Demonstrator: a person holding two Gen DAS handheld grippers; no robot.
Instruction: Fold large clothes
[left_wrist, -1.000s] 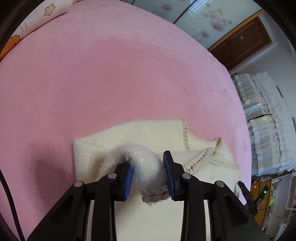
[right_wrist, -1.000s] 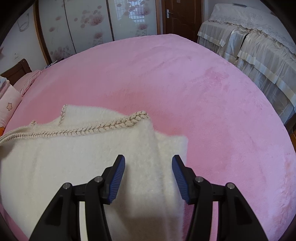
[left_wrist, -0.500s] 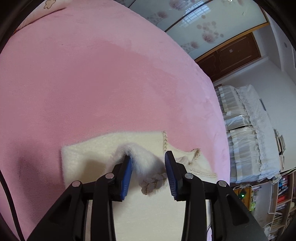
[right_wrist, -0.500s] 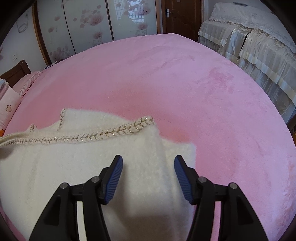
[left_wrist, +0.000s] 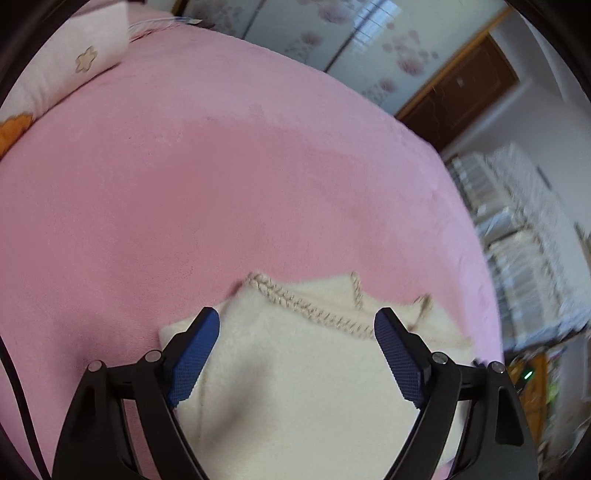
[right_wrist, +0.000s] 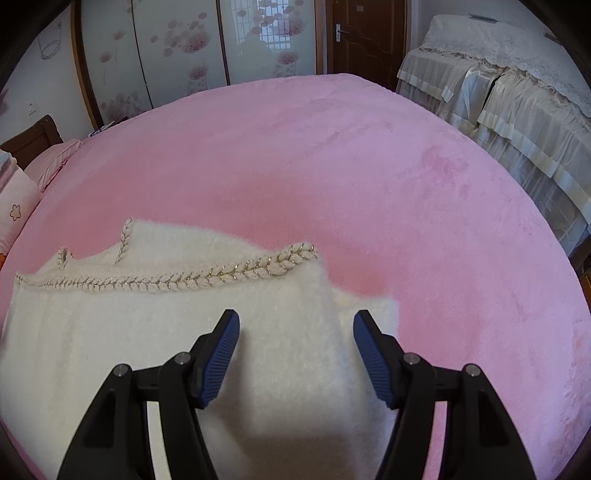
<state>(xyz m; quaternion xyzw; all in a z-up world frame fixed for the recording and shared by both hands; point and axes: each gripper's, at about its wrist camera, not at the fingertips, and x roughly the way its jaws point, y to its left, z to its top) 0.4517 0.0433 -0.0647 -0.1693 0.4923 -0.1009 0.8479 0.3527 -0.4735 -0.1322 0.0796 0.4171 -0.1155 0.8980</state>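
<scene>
One cream fleece garment (right_wrist: 155, 354) lies folded on the pink bedspread (right_wrist: 332, 166), at the near edge of the bed. Its pile is thick and fuzzy, and a braided trim (right_wrist: 192, 278) of pale cord with glinting gold thread runs along the upper folded edge; shorter lengths of the same braid stand up at the far left corners. A second layer of the fabric shows under the fold at the right.

The left gripper (left_wrist: 297, 319) hangs over the garment with its jaws opening wide; its blue pads (left_wrist: 195, 354) are clear of the cloth and grip nothing. The right gripper (right_wrist: 295, 319) hovers over the garment's right part, jaws parted, nothing pinched between them.

A flower-printed pillow (left_wrist: 70, 70) lies at the far left of the bed. Beyond the bed stand sliding doors (right_wrist: 177, 48) with blossom patterns, a dark wooden door (right_wrist: 365, 37), and lace-covered furniture (right_wrist: 517, 92) at the right. No readable writing shows anywhere.
</scene>
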